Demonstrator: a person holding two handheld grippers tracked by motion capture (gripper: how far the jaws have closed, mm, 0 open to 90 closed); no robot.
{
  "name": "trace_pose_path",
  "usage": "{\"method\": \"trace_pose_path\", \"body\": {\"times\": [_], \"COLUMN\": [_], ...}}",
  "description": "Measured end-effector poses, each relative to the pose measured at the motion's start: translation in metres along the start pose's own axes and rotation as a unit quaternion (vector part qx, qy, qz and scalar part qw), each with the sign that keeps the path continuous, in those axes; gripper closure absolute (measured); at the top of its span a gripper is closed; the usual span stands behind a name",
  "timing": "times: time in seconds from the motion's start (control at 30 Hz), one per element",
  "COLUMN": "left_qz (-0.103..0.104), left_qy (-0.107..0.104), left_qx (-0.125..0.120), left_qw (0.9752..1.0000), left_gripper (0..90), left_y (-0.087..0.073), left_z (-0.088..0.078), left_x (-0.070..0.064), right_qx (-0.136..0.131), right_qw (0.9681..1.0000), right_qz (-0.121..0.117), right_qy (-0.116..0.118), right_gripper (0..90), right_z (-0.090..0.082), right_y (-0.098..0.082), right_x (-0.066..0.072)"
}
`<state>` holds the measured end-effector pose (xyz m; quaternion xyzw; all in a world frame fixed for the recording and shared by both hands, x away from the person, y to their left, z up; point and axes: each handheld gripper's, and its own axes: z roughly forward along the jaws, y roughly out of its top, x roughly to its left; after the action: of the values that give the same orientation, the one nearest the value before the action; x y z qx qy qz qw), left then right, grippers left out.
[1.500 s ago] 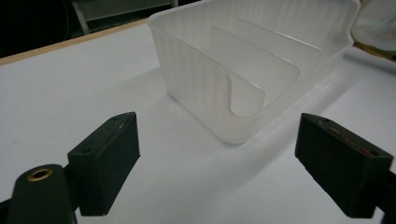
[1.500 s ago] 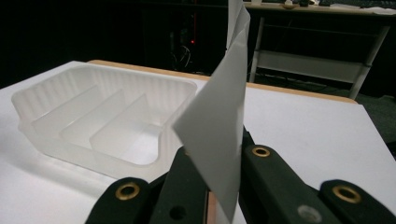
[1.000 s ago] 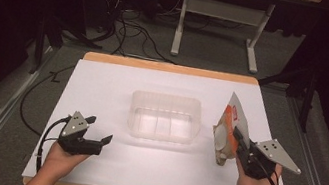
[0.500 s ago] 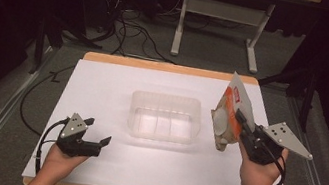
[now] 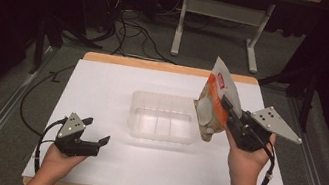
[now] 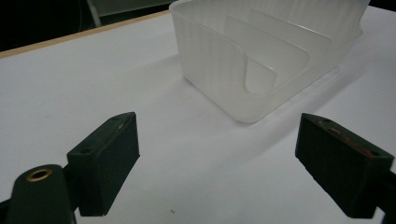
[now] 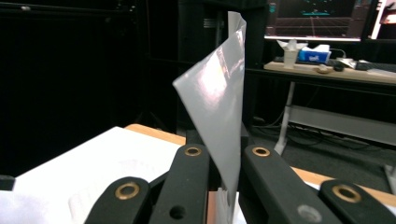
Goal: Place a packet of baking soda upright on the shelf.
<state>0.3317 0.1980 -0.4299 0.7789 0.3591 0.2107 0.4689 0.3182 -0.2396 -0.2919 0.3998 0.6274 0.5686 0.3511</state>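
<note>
An orange and white snack pouch [image 5: 215, 98] hangs upright in the air just beyond the right end of a clear plastic container [image 5: 163, 117]. My right gripper [image 5: 227, 104] is shut on the pouch's side, its bottom near the container's right rim. In the right gripper view the pouch's silver back [image 7: 219, 107] is pinched between the jaws of my right gripper [image 7: 224, 156]. My left gripper [image 5: 96, 130] rests open on the white table cover at the front left, holding nothing. The left gripper view has that gripper [image 6: 224, 140] spread wide, facing the ribbed container [image 6: 261, 56] with dividers inside.
The white sheet [image 5: 102, 87] covers a wooden table [image 5: 166, 67]. Behind it stand a grey desk frame [image 5: 218, 15] and floor cables [image 5: 128, 25]. Metal rails [image 5: 1, 116] run along both sides. A monitor [image 7: 317, 18] and a tissue box [image 7: 313, 53] sit on a far desk.
My right gripper has lifted the pouch and carried it forward and slightly left, up to the container's right end. The left gripper has stayed still and open.
</note>
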Motion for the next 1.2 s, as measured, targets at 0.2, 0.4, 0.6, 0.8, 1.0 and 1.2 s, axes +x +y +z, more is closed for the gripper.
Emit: {"method": "trace_pose_path", "body": {"times": [0.2, 0.4, 0.6, 0.8, 1.0, 1.2], "left_qz": [0.001, 0.012, 0.006, -0.007, -0.007, 0.017], "left_qy": [0.004, 0.011, 0.024, 0.046, 0.028, 0.02], "left_qx": [-0.004, -0.003, -0.004, -0.015, -0.001, 0.025], "left_qw": [1.0, 0.9999, 0.9997, 0.9988, 0.9996, 0.9993], "left_gripper": [13.6, 14.6, 14.6, 14.5, 14.5, 14.9], "left_y": [0.0, 0.0, 0.001, 0.002, 0.001, -0.001], "left_z": [0.0, -0.001, -0.002, -0.006, -0.003, 0.005], "left_x": [-0.001, -0.003, -0.001, 0.003, 0.005, -0.002], "right_qx": [0.005, 0.01, 0.014, 0.021, 0.03, 0.042], "right_qw": [0.9998, 0.9996, 0.9992, 0.9991, 0.9989, 0.9985], "right_qz": [-0.018, -0.011, -0.015, -0.01, -0.008, -0.013], "right_qy": [0.011, 0.023, 0.033, 0.035, 0.035, 0.034], "right_gripper": [90.0, 90.0, 90.0, 90.0, 90.0, 90.0], "right_z": [0.016, 0.033, 0.05, 0.065, 0.078, 0.094], "right_y": [0.001, -0.004, -0.01, -0.016, -0.023, -0.035], "right_x": [0.016, 0.027, 0.04, 0.049, 0.053, 0.057]}}
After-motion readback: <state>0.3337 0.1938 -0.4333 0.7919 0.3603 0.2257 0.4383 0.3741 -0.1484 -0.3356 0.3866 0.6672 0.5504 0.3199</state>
